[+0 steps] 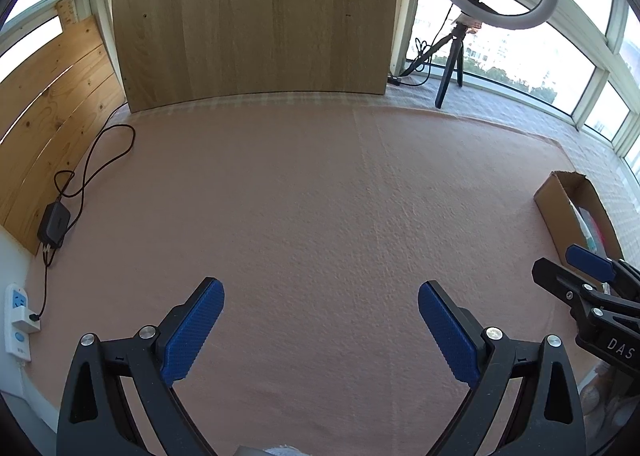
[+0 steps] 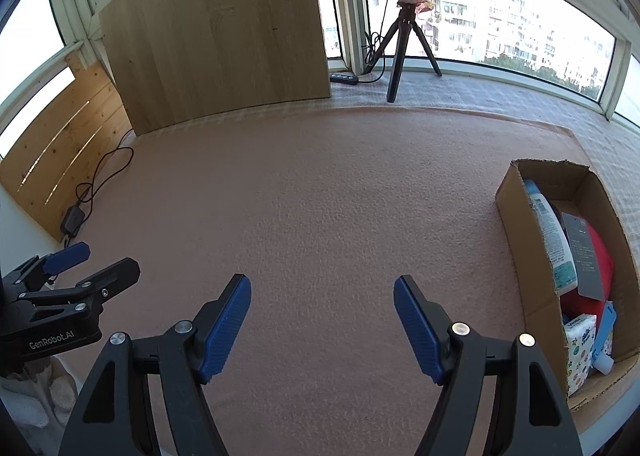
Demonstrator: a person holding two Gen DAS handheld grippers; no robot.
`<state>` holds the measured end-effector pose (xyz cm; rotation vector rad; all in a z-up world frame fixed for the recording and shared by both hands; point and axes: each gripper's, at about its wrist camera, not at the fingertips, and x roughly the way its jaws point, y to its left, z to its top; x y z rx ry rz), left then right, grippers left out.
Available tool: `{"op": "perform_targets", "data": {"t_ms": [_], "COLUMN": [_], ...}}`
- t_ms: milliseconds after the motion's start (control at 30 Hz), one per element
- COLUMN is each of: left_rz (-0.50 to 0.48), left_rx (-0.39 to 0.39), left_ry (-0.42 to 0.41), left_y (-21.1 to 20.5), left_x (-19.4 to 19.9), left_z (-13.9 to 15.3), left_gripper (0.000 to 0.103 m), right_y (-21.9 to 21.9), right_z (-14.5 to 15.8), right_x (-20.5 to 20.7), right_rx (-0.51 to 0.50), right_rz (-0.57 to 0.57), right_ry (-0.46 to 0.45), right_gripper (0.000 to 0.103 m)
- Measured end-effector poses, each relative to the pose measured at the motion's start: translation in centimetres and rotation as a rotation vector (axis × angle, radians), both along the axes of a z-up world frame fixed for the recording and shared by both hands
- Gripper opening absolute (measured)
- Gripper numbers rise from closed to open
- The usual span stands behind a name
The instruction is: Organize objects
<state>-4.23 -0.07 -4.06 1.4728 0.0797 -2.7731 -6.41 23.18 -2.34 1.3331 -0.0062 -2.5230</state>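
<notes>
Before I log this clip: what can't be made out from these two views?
- Cardboard box contents, left wrist view: the near wall and the right tongs hide almost everything.
- Items low in the box, right wrist view: stacked under the white bottle and red item; labels too small to read.
- Pale object under the left tongs: cut off at the edge.
</notes>
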Motion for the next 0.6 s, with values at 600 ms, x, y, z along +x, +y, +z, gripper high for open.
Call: {"op": "perform_targets", "data": {"t_ms": [600], "left_rz": [0.002], "left_rx": [0.012], "left_ry": [-0.002], "left_y": [0.04], "left_x": [-0.03], "left_z": [0.16], "left_gripper": [0.099], "right_y": [0.05], "right_z": [0.15], "right_x": [0.02], "right_rx": [0.006], "right_rz": [-0.002], "right_ry": [-0.001], "right_gripper": [0.07]}}
